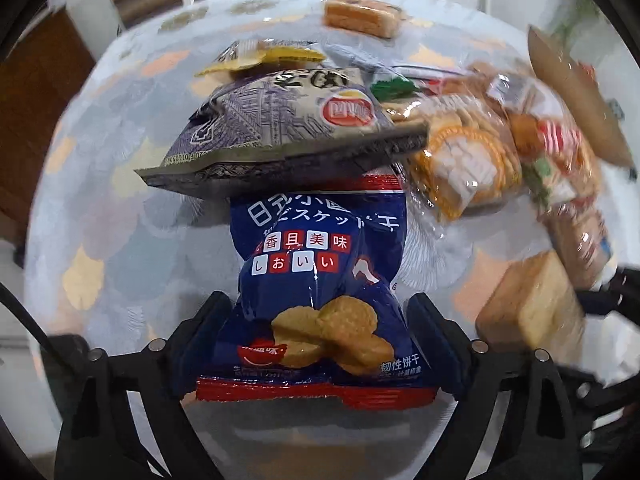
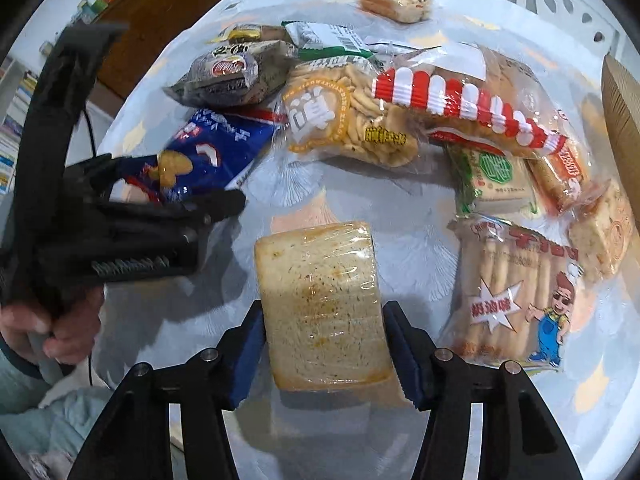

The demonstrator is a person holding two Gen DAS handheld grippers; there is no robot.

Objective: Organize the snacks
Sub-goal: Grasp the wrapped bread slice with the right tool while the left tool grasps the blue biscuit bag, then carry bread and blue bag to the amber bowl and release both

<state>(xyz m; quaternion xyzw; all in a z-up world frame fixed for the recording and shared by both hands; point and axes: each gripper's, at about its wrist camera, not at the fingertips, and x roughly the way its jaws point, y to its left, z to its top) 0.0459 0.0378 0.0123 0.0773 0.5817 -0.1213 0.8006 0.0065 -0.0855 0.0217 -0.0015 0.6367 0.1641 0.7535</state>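
My left gripper (image 1: 320,320) is shut on a blue biscuit bag (image 1: 320,280), squeezing its lower half; its far end tucks under a grey-purple chip bag (image 1: 280,128). In the right wrist view the left gripper (image 2: 168,196) holds the same blue bag (image 2: 216,148) at the left of the snack pile. My right gripper (image 2: 324,340) is shut on a wrapped rectangular tan cake (image 2: 320,304), its blue pads pressed on both sides. That cake shows blurred in the left wrist view (image 1: 532,304).
A round table with a pale patterned cloth (image 2: 400,208) carries a pile of snacks: clear bag of crackers (image 2: 344,116), red-and-white striped bag (image 2: 460,100), stick biscuits bag (image 2: 516,292), green packet (image 2: 496,176), a wrapped cake at the far edge (image 2: 396,0). A cardboard box (image 2: 624,108) stands at the right.
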